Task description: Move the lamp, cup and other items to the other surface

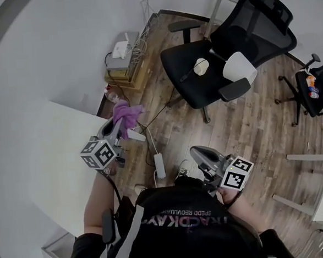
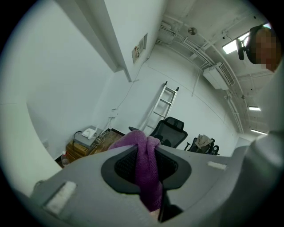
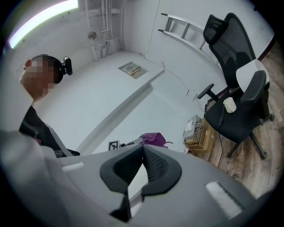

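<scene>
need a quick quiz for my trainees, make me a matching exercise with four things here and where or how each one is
Things:
1 cloth
2 right gripper
3 ladder
4 chair

States:
A on the wood floor
B clamped in the left gripper
C leaning on the wall
D shut, nothing in it

Pairs: 1-B, 2-D, 3-C, 4-A

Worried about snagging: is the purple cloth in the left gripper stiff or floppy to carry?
Probably floppy: the purple cloth bunches into folds in the left gripper. Likely light, since one pinch holds it. Its loose end sticks out and may catch.
</scene>
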{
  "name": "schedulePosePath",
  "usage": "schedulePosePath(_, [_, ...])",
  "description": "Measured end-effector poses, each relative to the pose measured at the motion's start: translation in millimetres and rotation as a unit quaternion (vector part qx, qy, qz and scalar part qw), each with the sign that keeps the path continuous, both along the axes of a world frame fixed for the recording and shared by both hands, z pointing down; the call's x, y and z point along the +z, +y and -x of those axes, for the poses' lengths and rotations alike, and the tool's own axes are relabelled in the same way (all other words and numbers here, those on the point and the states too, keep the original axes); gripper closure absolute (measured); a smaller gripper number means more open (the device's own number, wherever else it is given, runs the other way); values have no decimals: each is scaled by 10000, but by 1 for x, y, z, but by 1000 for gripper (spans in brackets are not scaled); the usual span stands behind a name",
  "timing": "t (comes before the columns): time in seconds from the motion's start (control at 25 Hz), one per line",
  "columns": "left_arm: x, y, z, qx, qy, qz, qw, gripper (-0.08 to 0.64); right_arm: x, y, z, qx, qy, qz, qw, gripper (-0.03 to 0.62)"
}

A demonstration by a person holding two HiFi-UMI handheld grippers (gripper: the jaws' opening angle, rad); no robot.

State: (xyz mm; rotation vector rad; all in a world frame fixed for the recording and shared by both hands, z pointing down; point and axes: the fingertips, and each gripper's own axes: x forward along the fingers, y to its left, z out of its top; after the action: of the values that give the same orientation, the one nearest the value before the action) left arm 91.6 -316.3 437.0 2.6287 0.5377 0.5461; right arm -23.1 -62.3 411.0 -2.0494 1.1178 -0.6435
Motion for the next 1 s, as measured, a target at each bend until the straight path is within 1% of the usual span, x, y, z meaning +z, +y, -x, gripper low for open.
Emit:
schedulePosePath(0.2, [-12,78,-36,351,53,20,9994,488,-5,58,-19,303,18,-122,9995,589])
schedulePosePath(0.32, [-19,113,-44,596,94,-33,9982,488,-11,78,-19,434,81,-159,9989,589])
schedulePosePath(0.52, [-25,154,-63,883,136,-59,9960,488,-14,114,-21,794,107,-201,9966,589])
schedulePosePath(0.72, [-18,189,-80,1241,104,-64,9922,488,-18,141,-25,1190,212,-178,9925,589])
schedulePosePath(0.88, [-8,216,-99,1472,143,-83,9890,488,-21,165,-30,1522,301,-72,9879,589])
schedulePosePath(1.0, [10,237,-115,1636,99,-108,9864,488,-23,181,-35,1711,323,86,9847,589])
